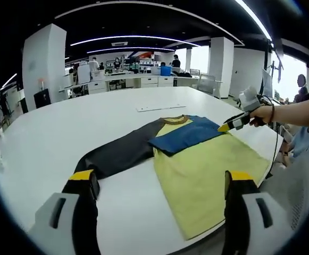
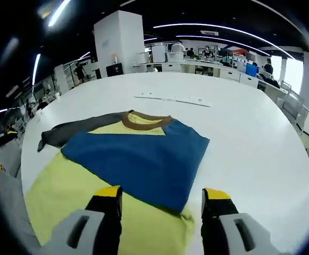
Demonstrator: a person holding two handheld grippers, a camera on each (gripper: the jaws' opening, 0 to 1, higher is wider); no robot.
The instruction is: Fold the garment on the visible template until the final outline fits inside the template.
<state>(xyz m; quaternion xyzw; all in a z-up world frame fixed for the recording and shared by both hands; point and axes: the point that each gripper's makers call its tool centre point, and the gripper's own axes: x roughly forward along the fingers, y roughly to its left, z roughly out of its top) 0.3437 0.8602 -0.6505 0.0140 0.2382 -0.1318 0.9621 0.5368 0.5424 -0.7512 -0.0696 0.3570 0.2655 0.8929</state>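
In the left gripper view the shirt point(image 1: 197, 159) lies flat near the table's point(image 1: 90, 117) near edge, toward its right side, with its collar pointing to the table's middle. It is thin, soft cloth, light and limp, so it should drape and slide easily on the smooth white top; a pinch at a hem corner or a sleeve end looks the surest hold, since a grip in mid-panel would only bunch it. The body is pale yellow, a brown band rings the neck, the blue sleeve point(image 1: 186, 135) is folded across the chest, and the dark sleeve point(image 1: 117, 154) is spread out flat toward the table's left. The left tool point(image 1: 162, 186) hangs above the near edge, its jaws spread wide and holding nothing. The right tool point(image 1: 230, 125), held in a hand point(image 1: 263, 112), comes in over the table's right edge with its yellow tip just at the blue fold; whether the jaws are parted there I cannot tell. In the right gripper view the right tool point(image 2: 162, 197) shows jaws spread, one on either side of the blue sleeve's point(image 2: 138, 159) near corner, above the cloth and gripping nothing. A pale strip point(image 2: 170, 99) lies further in on the table point(image 2: 250, 138), well apart from the shirt point(image 2: 64, 196). No template outline can be made out.
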